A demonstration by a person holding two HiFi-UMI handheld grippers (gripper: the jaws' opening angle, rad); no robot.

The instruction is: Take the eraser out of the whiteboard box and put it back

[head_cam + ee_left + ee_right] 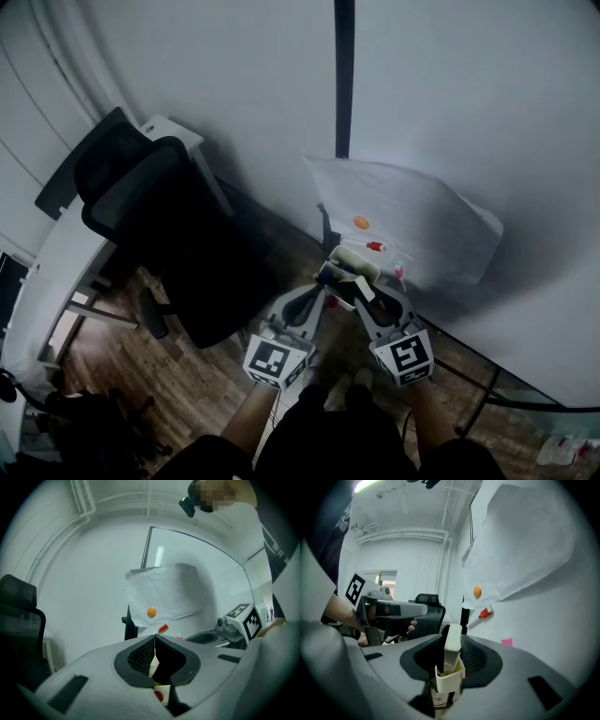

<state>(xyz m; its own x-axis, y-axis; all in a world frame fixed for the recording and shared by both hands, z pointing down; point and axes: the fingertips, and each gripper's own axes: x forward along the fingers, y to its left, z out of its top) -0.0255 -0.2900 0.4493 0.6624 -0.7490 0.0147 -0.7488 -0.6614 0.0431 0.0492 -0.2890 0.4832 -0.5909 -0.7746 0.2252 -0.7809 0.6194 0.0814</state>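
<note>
The cream whiteboard box (349, 267) sits at the whiteboard's lower edge. My left gripper (326, 283) is shut on the box's thin wall (161, 692), which carries a red dot sticker and shows pinched between the dark pads (140, 658). A white eraser (453, 646) stands upright, its lower end inside the box (449, 682). My right gripper (452, 654) is shut on the eraser, one pad on each side. In the head view the right gripper (366, 292) reaches the box from the right, with the eraser (364, 287) at its tips.
The whiteboard (487, 112) carries a creased paper sheet (412, 220), an orange magnet (361, 222), a red marker (376, 247) and a pink note (398, 272). A black office chair (159, 234) and a white desk (56, 253) stand to the left on the wooden floor.
</note>
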